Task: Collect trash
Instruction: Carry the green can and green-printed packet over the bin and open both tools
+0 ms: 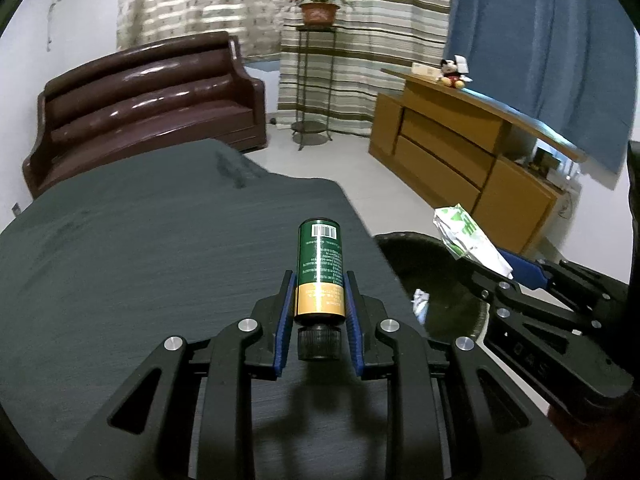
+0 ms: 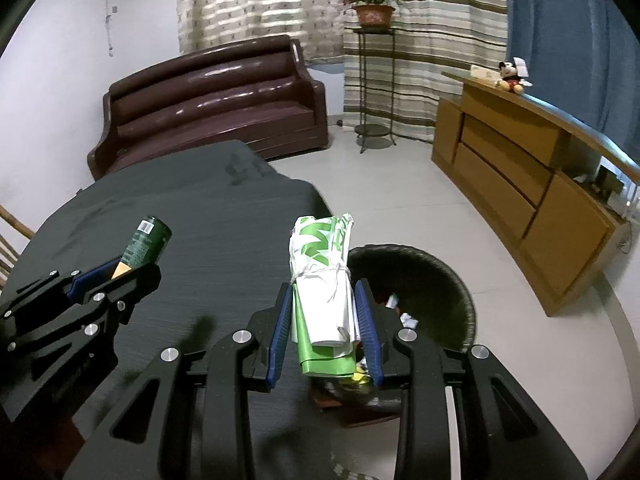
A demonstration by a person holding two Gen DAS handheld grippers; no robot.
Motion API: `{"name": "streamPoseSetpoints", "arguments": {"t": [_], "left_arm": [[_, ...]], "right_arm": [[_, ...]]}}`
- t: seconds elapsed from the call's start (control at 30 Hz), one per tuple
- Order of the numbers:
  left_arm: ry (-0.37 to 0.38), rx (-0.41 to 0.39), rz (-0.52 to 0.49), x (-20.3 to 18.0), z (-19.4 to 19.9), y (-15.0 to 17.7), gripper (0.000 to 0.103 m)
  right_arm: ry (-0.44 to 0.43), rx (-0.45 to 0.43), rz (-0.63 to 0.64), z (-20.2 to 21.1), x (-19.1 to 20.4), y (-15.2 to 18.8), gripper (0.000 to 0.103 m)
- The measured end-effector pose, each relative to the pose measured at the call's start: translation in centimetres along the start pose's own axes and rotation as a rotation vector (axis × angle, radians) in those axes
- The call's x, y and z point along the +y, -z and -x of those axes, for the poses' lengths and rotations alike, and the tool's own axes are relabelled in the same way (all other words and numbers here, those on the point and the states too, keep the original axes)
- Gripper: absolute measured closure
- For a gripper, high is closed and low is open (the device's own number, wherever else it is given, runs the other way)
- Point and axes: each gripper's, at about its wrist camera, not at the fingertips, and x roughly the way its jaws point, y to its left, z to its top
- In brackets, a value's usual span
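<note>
Nearest, the left gripper is closed on a green and gold bottle, its blue pads pressed against the gold band just above the black cap, which points back toward the hand. The bottle sticks out forward, its barcoded base farthest from the gripper, held above the dark worktop.

To its right, the right gripper is clamped on a white and green plastic bag, rolled up and tied round with string, the bundle gripped between the pads along its lower half. The bag's far end hangs over the near left edge of a dark round bin that stands on the pale floor just beside the right end of the worktop. Scraps of paper and wrappers lie inside the bin.

Farther off, a brown leather sofa sits against the white wall on the left, behind the worktop. A potted plant stands on a thin metal stand in front of striped curtains. On the right runs a wooden cabinet with a small stuffed toy on top, and a blue curtain hangs behind it.
</note>
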Motion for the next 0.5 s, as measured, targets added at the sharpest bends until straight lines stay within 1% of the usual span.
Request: {"name": "streamPoseSetpoints", "arguments": {"t": [0.33,0.5], "left_arm": [[0.048,-0.015,-0.057,-3.8,-1.9,-0.6,0.080],[0.062,-0.014,-0.073,-4.7,-2.9,-0.9,0.080]], "right_arm": [[0.070,-0.023,-0.036,0.4,-3.3,0.0,0.070],[0.094,-0.027,-0.048,0.1,-4.4,-0.1,0.070]]}}
